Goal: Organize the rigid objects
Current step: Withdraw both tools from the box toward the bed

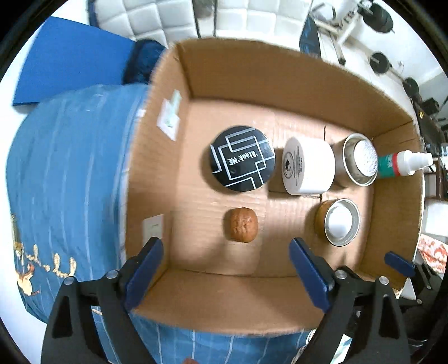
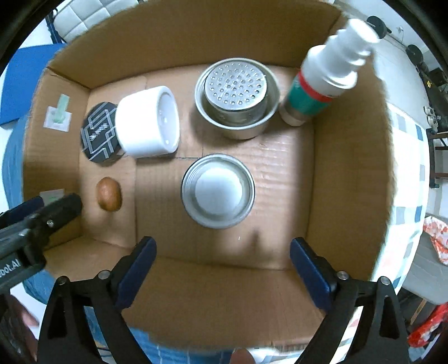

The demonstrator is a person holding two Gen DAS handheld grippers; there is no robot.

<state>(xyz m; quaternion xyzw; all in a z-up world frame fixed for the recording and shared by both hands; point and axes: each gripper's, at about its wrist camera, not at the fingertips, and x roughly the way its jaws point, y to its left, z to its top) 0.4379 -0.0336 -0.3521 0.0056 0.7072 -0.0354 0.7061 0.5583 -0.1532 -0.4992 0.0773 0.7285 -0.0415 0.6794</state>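
Note:
An open cardboard box (image 1: 280, 84) (image 2: 347, 168) holds several items: a black round compact (image 1: 242, 161) (image 2: 98, 134), a white jar on its side (image 1: 308, 166) (image 2: 148, 121), a metal cup with a perforated insert (image 1: 361, 159) (image 2: 238, 96), a metal tin with a white lid (image 1: 340, 221) (image 2: 218, 191), a green-and-white spray bottle (image 1: 403, 163) (image 2: 322, 78) and a brown walnut (image 1: 243, 224) (image 2: 108, 193). My left gripper (image 1: 226, 268) (image 2: 36, 215) hangs open and empty over the box's near wall. My right gripper (image 2: 222, 266) is open and empty above the tin.
The box rests on a blue patterned bedcover (image 1: 70, 182). A blue mat (image 1: 70, 64) and a white quilted surface (image 1: 156, 16) lie beyond it. Weights and clutter (image 1: 406, 70) stand at the right.

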